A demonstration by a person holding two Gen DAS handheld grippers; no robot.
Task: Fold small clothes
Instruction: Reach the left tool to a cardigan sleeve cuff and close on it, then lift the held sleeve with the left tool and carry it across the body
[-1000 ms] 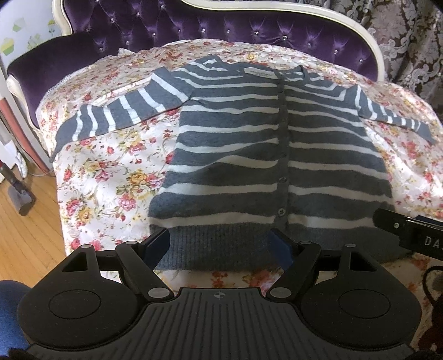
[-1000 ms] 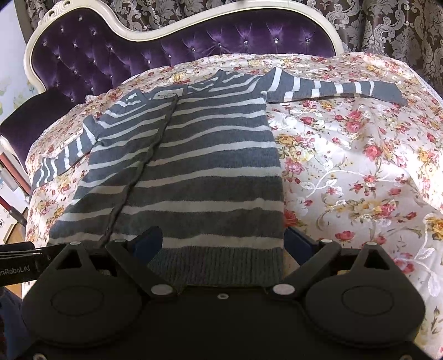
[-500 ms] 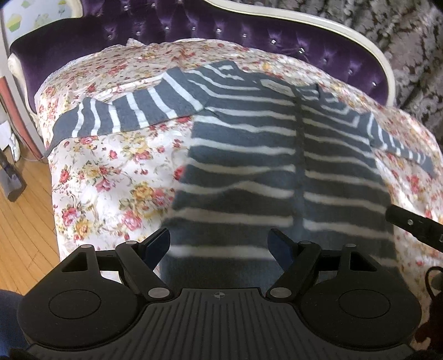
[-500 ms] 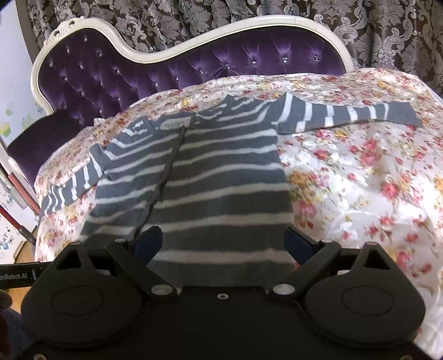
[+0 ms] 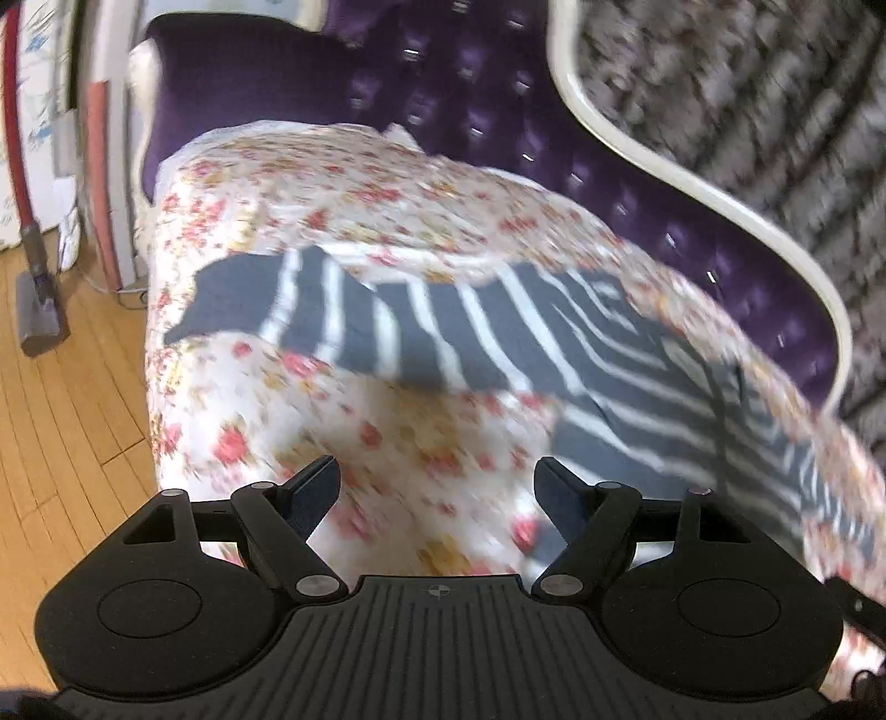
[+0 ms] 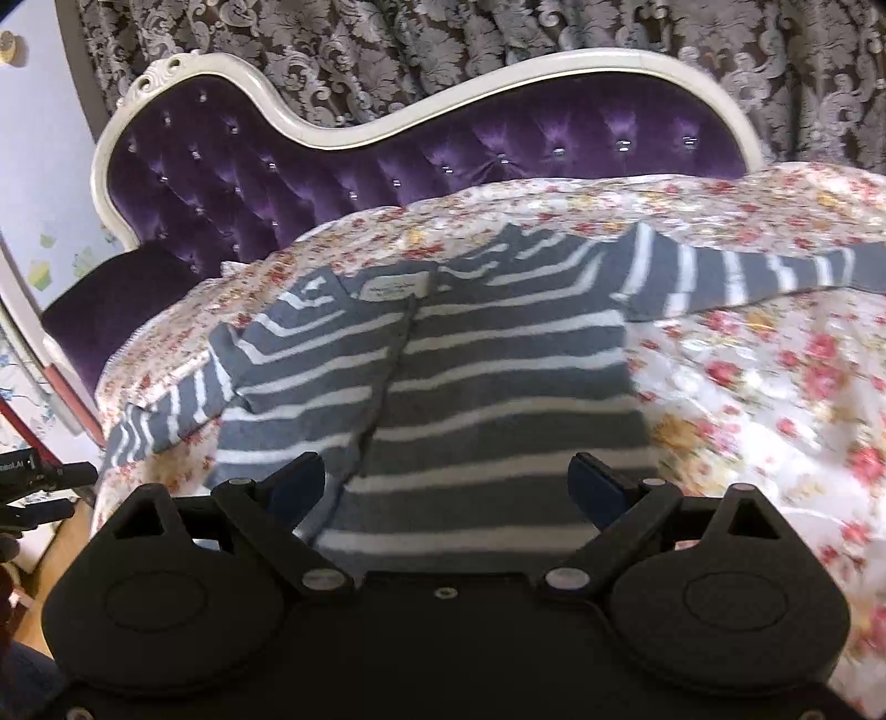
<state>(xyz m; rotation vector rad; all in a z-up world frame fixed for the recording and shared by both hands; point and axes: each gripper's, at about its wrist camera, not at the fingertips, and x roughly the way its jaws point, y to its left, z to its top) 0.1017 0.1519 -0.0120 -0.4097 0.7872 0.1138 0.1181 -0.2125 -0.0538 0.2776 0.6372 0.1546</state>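
Note:
A small grey cardigan [image 6: 476, 387] with white stripes lies flat on the floral bedspread [image 6: 775, 399], both sleeves spread out sideways. In the left wrist view the cardigan [image 5: 581, 354] runs off to the right and its left sleeve [image 5: 288, 310] reaches toward the bed's edge. My left gripper [image 5: 437, 487] is open over bare floral cloth, below that sleeve, with nothing between its fingers. Over the lower part of the cardigan's body my right gripper [image 6: 448, 482] stands open and holds nothing.
A purple tufted headboard [image 6: 443, 149] with a white frame rises behind the bed. Patterned curtains [image 6: 498, 50] hang beyond it. Wooden floor [image 5: 66, 399] and a vacuum head [image 5: 39, 310] lie left of the bed. The other gripper's tip [image 6: 39, 476] shows at the left edge.
The left gripper has swung left and rolled, off the cardigan's hem to the bedspread below the left sleeve. The right gripper has drawn slightly back and tilted up, showing more headboard.

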